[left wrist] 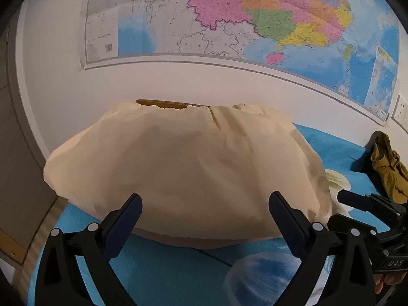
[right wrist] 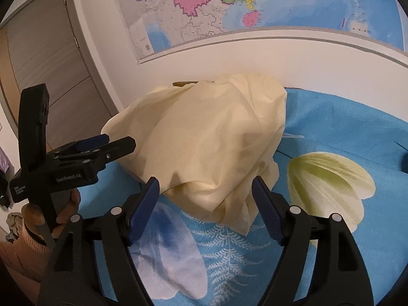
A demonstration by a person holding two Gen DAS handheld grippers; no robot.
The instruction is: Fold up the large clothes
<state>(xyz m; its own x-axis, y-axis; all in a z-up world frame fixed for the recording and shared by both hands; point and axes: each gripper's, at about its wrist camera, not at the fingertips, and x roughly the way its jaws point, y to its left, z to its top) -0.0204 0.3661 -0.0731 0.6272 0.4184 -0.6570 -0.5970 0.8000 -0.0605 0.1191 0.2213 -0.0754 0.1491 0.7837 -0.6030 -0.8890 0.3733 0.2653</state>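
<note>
Nearest, the 2 grippers hang over the blue flowered bedsheet (right wrist: 331,117). The left gripper (left wrist: 204,204) has its jaws spread apart, nothing between them, just short of the cream garment (left wrist: 183,163). The right gripper (right wrist: 205,191) also stands with jaws apart, straddling the garment's near corner without pressing it. The garment lies bunched on the sheet. Beyond it an olive cloth (left wrist: 387,165) sits aside, then the wall map (left wrist: 255,17).
</note>
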